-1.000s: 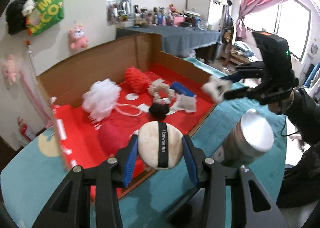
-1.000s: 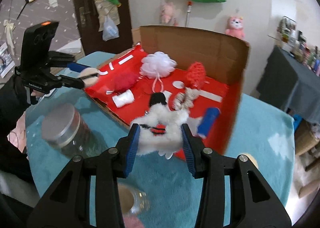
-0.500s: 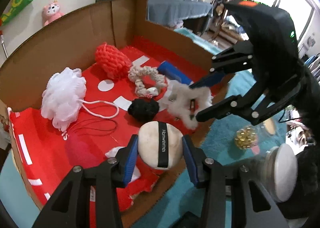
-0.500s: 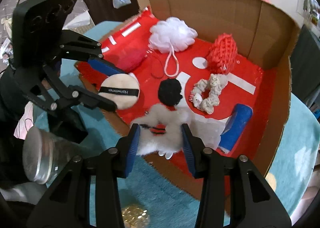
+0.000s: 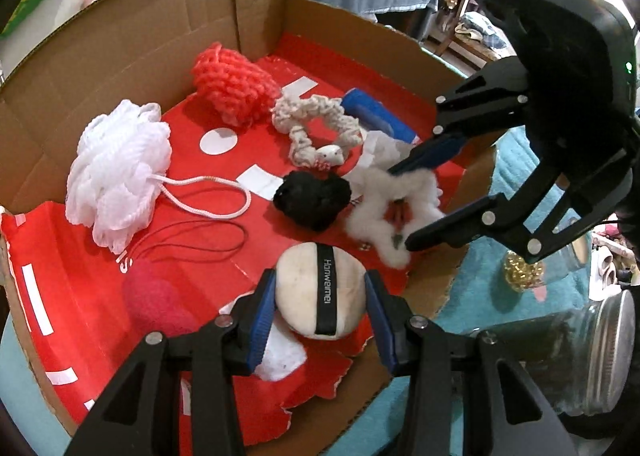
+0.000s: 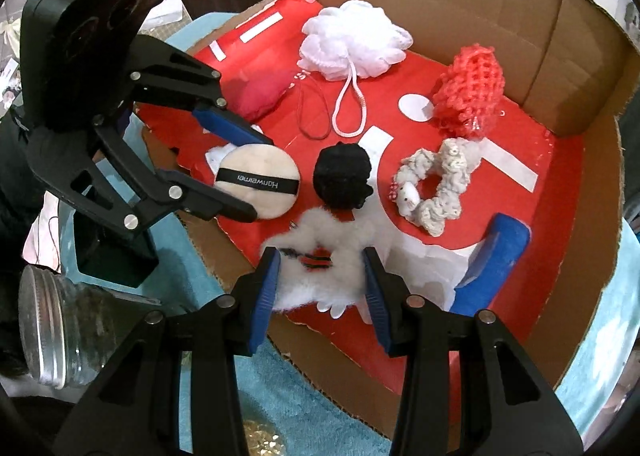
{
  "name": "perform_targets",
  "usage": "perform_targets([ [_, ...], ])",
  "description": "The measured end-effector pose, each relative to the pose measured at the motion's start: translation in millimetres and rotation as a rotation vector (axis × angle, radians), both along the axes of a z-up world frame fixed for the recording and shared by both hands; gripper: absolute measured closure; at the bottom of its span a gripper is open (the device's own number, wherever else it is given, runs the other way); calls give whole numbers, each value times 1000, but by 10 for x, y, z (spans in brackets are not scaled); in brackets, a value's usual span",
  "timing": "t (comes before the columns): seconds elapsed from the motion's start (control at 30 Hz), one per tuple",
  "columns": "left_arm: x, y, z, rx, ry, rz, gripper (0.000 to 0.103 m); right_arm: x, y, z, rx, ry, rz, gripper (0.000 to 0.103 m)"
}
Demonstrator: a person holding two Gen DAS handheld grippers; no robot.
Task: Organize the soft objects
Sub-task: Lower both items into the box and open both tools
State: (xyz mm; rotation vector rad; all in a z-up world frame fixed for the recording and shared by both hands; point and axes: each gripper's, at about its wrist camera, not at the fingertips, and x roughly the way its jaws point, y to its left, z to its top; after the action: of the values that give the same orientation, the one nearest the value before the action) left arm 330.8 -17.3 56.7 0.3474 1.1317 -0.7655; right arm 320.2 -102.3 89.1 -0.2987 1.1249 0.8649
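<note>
We had brought both grippers down over the box [image 5: 132, 28], the left jaws gripping the puff [image 5: 321, 296] and the right the white fluff [image 6: 320, 268], ready to drop.

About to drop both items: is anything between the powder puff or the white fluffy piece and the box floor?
Nothing visible blocks either. The powder puff hangs over white padding; the fluffy piece over bare red lining.
</note>
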Motion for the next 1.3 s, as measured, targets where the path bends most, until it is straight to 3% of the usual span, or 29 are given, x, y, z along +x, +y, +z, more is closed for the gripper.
perform_targets([
  [0.53,18,66,-6,17,-18,16,54,105,165,-93,-46,0,-25,61],
  [0.73,38,105,63,-13,-33,72,44,93,125,-77,-48,-15,-49,49],
  [0.8,15,151,122,-27,-32,92,34,92,73,-39,-40,-23,-70,49],
  [0.9,-29,208,225,-44,-49,134,28,94,-2,42,-25,-28,-108,49],
  [1.03,-104,309,374,-81,-53,234,21,90,-107,174,-29,-45,-208,38],
  [1.3,-269,489,504,-111,-11,483,8,-83,-244,398,-9,-14,-417,37],
])
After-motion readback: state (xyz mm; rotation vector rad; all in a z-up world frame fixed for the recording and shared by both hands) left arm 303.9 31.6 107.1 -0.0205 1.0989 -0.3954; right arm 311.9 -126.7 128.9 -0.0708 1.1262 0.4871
